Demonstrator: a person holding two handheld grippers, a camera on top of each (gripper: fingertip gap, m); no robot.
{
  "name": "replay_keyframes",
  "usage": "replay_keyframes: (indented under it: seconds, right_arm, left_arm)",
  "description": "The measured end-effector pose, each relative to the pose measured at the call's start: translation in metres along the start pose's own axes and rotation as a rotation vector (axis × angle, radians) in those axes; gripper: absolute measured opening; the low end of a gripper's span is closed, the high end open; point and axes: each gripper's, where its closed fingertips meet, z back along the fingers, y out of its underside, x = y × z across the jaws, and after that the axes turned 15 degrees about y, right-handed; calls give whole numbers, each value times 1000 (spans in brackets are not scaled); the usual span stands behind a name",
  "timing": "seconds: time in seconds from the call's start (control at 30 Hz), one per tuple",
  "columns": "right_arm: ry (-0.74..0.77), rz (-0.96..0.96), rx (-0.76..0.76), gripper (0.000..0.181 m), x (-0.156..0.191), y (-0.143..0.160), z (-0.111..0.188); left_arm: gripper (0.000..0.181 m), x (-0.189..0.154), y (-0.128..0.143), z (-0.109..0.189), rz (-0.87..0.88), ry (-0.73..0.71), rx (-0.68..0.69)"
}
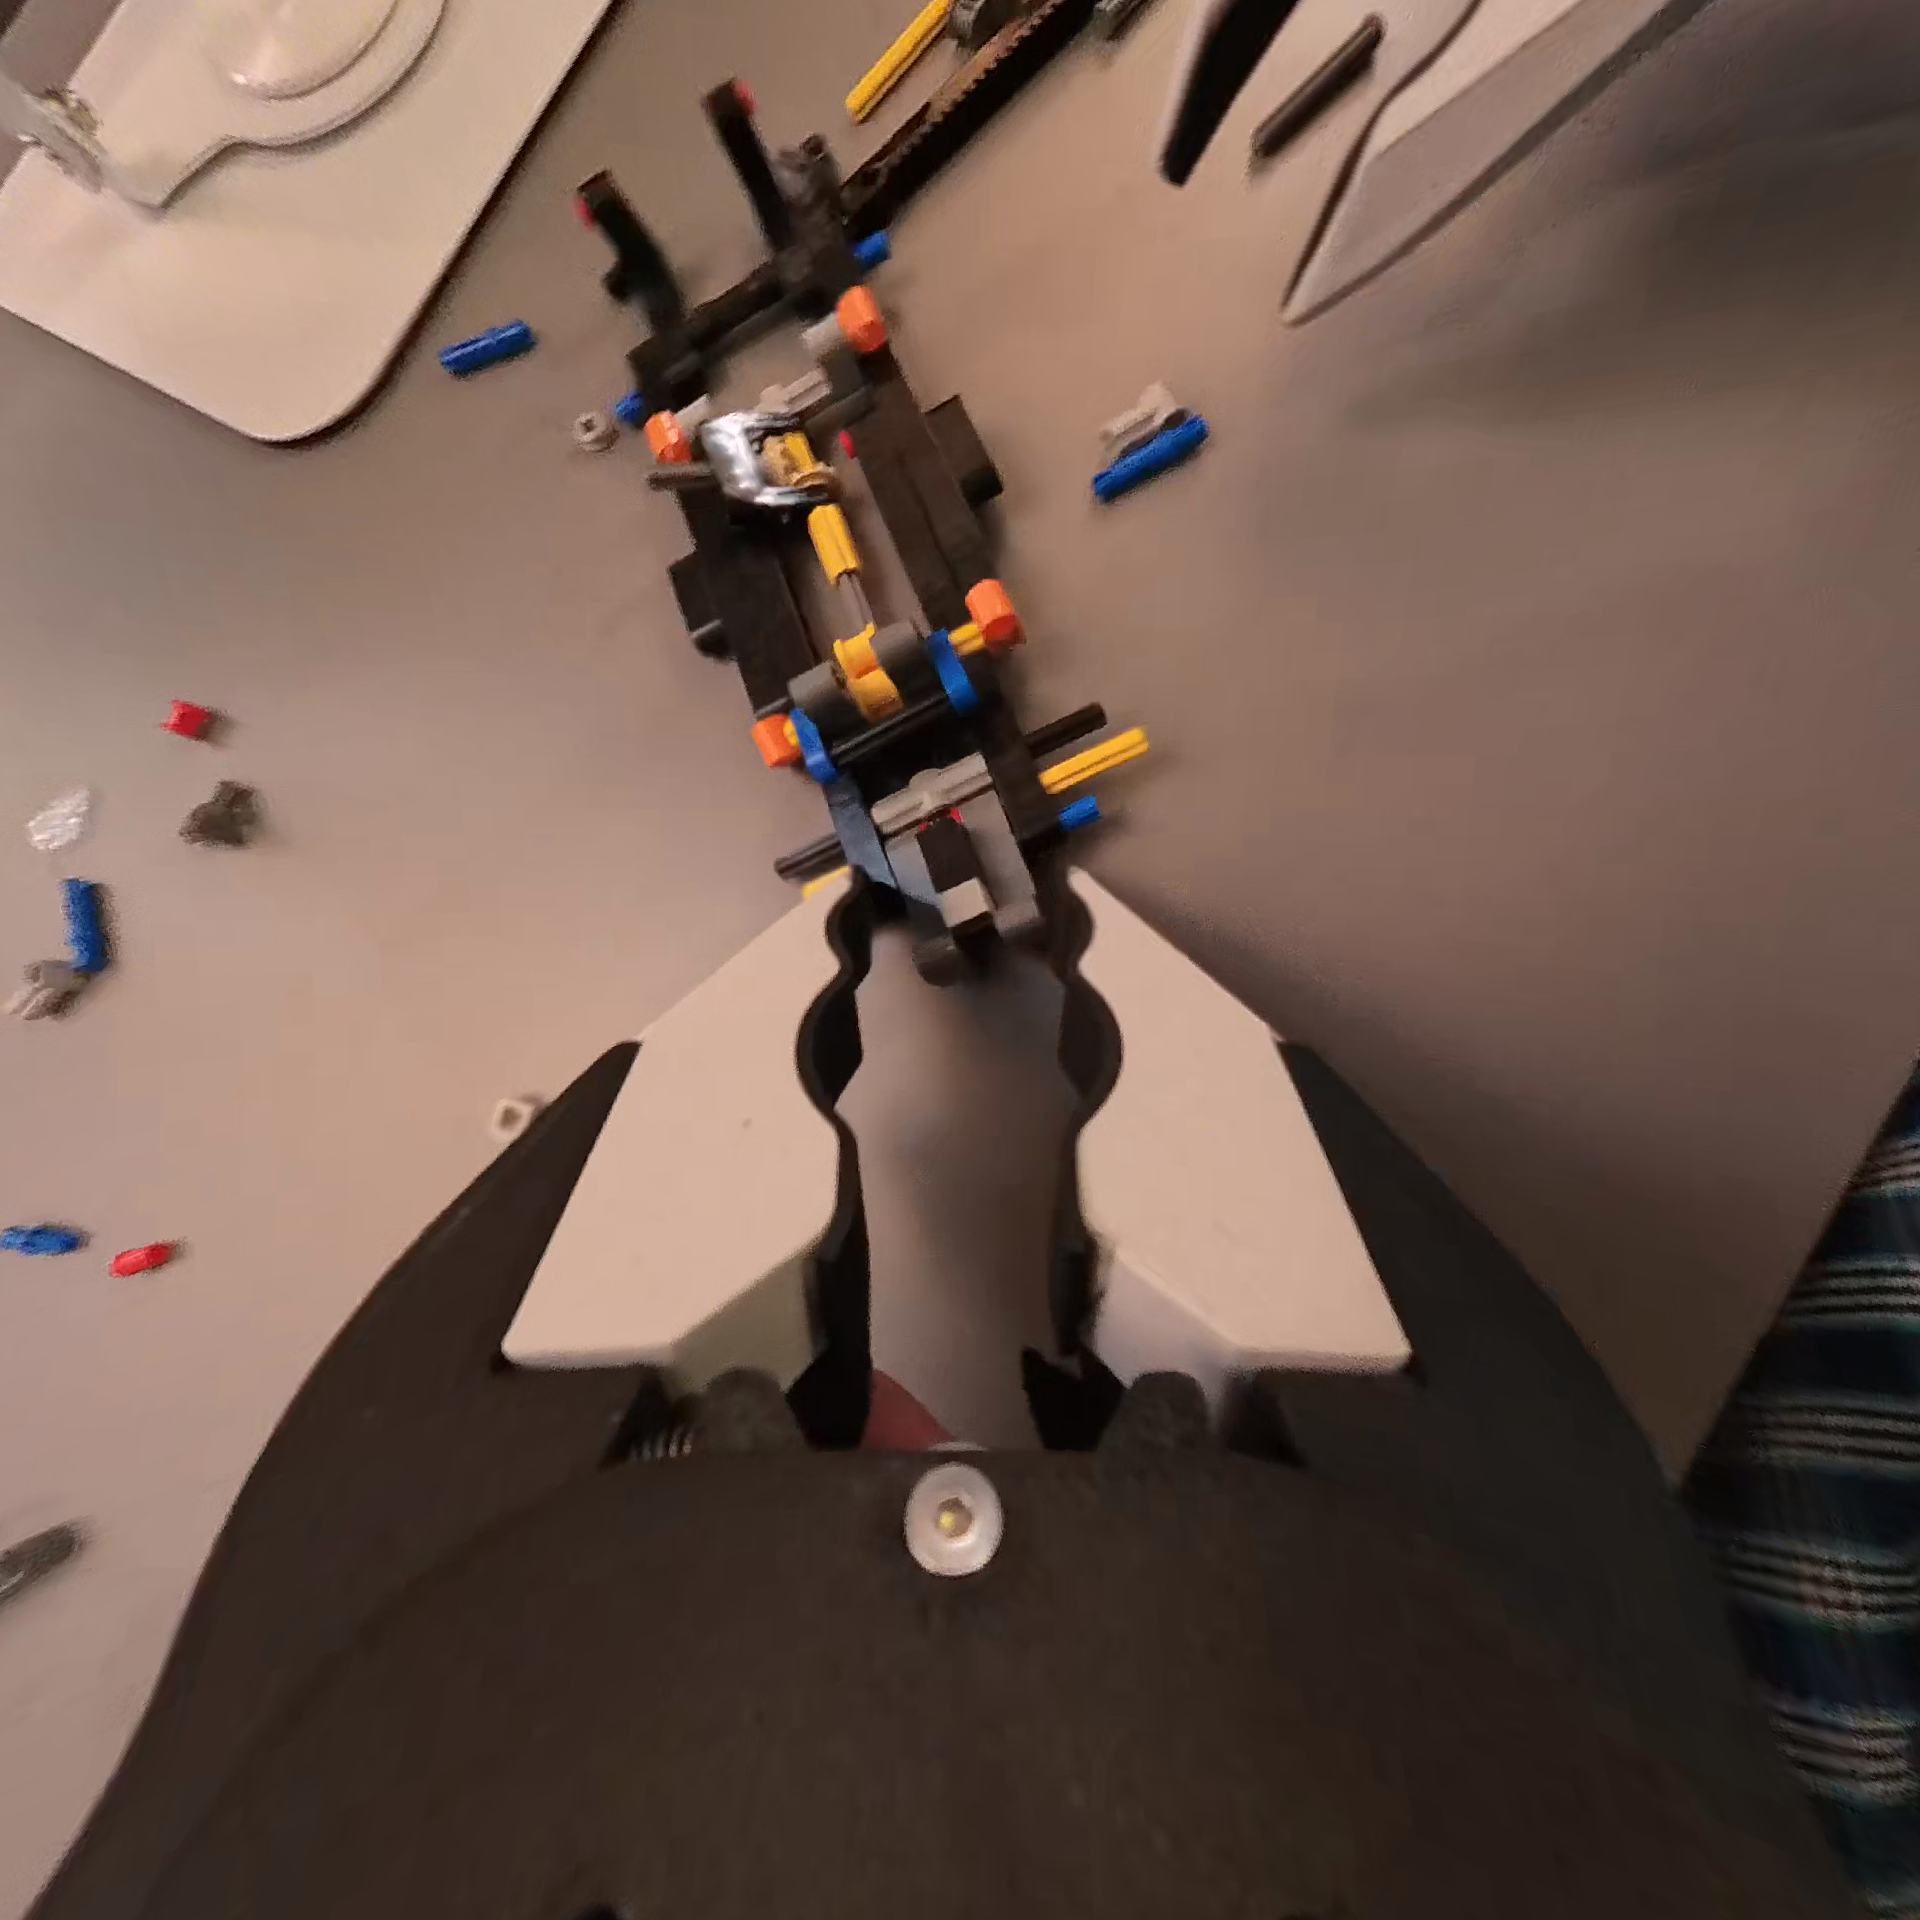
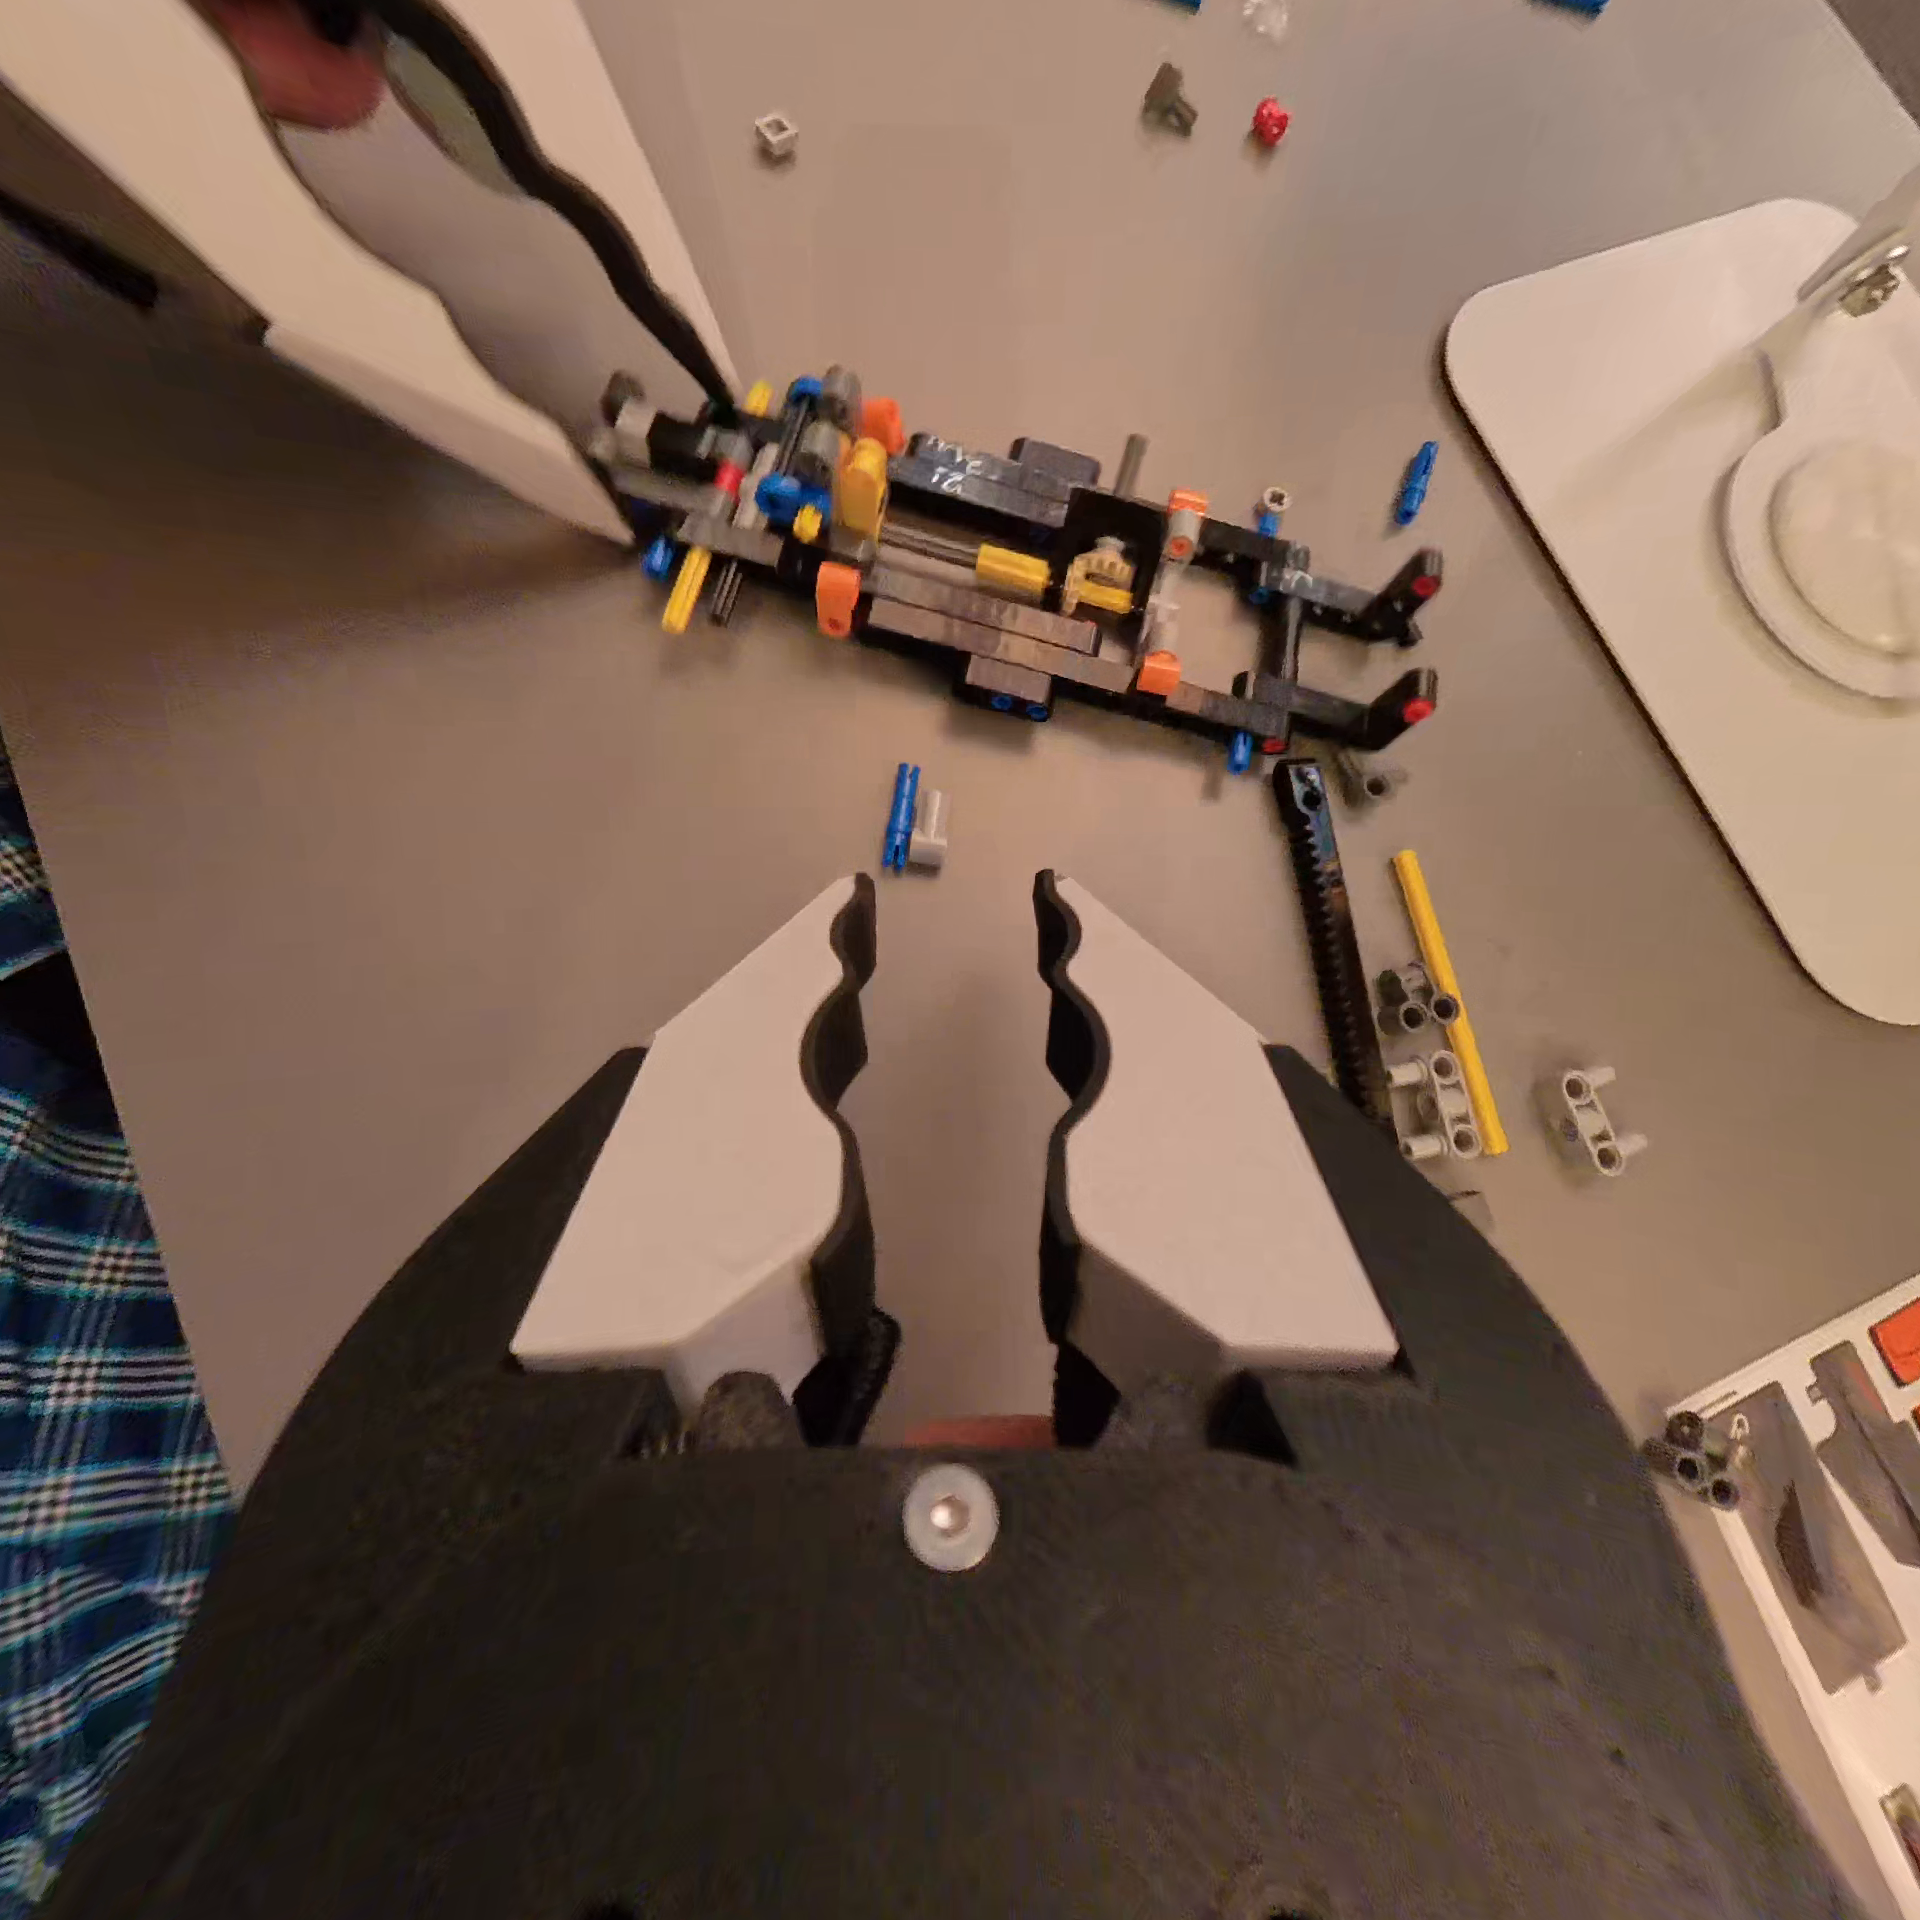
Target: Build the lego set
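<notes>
The right gripper (image 2: 954, 883) hovers with jaws apart, empty, just short of a blue pin (image 2: 900, 816). Beyond, the left gripper (image 1: 961, 914) clamps the Lego chassis (image 2: 1023, 582) end on the table (image 2: 436, 831); twisting could pop joints loose.

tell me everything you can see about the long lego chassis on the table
The chassis is a long, narrow frame of black plastic beams lying flat on the grey table. Orange, yellow, blue and grey pins, connectors and axles stud it, with a tan gear near the middle. Two black arms with red pins end it. The left gripper is closed on the opposite end; the right gripper is open and apart from it.
</notes>
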Motion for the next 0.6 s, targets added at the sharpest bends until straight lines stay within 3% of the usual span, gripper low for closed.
replay_keyframes:
  seconds: [0.07, 0.23, 0.43, 0.6]
  right_arm:
    - [-5, 24, 8, 29, 4, 2, -3]
    - [10, 26, -12, 30, -2, -4, 0]
    - [43, 12, -54, 34, -20, -22, 4]
    - [62, 0, -46, 40, -33, -31, -5]
  left_arm:
    - [17, 10, 3, 8, -19, -24, -3]
    - [16, 31, 23, 25, -8, -29, 18]
    - [50, 39, 32, 47, 57, -38, -36]
    - [56, 33, 38, 48, 81, -41, -41]
